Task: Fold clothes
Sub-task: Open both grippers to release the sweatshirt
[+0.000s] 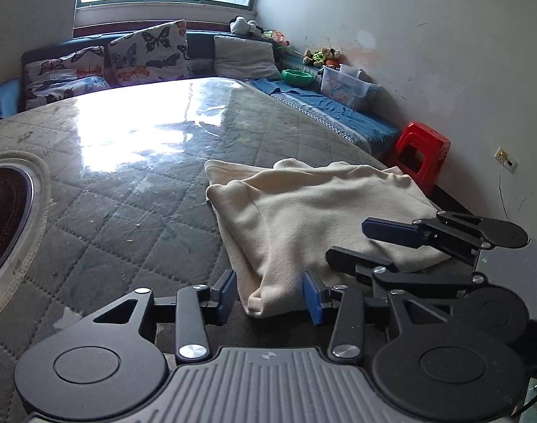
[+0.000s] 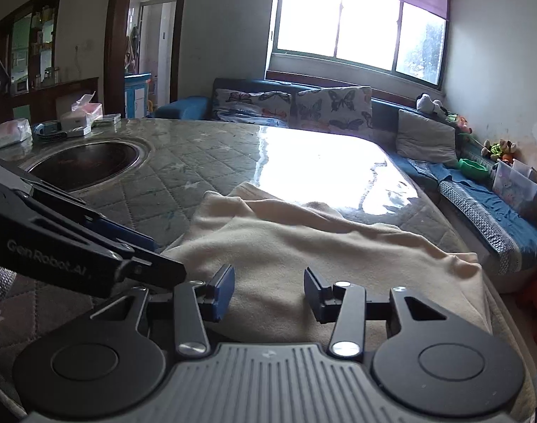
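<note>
A cream garment (image 1: 303, 211) lies partly folded on the quilted, plastic-covered table (image 1: 127, 194). My left gripper (image 1: 270, 294) is open, its blue pads on either side of the garment's near corner, not closed on it. My right gripper (image 1: 353, 241) shows in the left wrist view, open over the garment's near right edge. In the right wrist view the garment (image 2: 321, 243) spreads ahead, and my right gripper (image 2: 268, 290) is open just above its near edge. The left gripper (image 2: 134, 246) reaches in from the left.
A round recessed cooktop (image 2: 85, 165) sits in the table at the left. Boxes and tissues (image 2: 74, 116) stand at the far left end. A bench sofa with butterfly pillows (image 2: 293, 105) runs behind and right. A red stool (image 1: 422, 151) stands by the wall.
</note>
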